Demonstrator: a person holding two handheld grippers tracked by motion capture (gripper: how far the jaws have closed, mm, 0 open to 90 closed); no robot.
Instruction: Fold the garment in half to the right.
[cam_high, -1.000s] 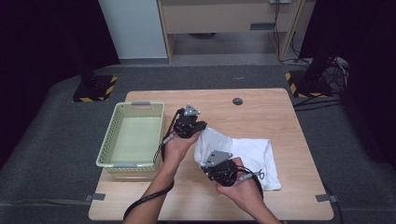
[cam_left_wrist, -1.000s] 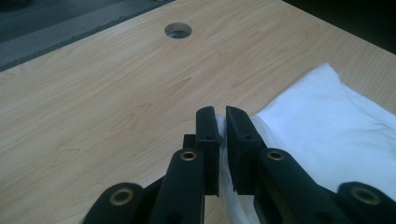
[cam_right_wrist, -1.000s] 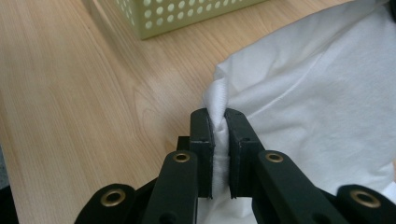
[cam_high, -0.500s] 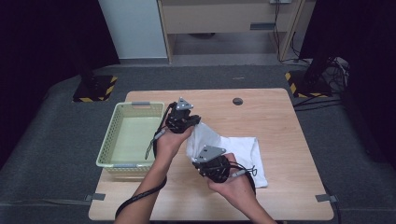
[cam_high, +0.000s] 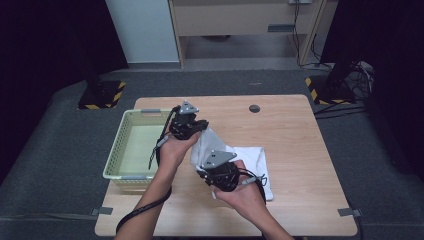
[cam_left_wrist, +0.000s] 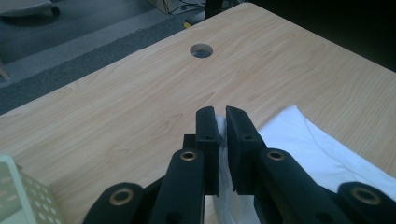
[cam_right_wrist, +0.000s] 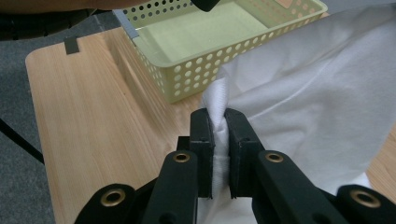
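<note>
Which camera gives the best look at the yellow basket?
The high view: the whole basket sits at the table's left edge, empty. The right gripper view shows one perforated corner behind the white cloth; the left gripper view catches a rim sliver.

The high view looks forward and down from above the bench (cam_high: 300, 145). Each gripper view sits close behind its own fingers (near bench level). All three share the white cloth (cam_high: 250, 160) and yellow basket (cam_high: 117, 155).
</note>
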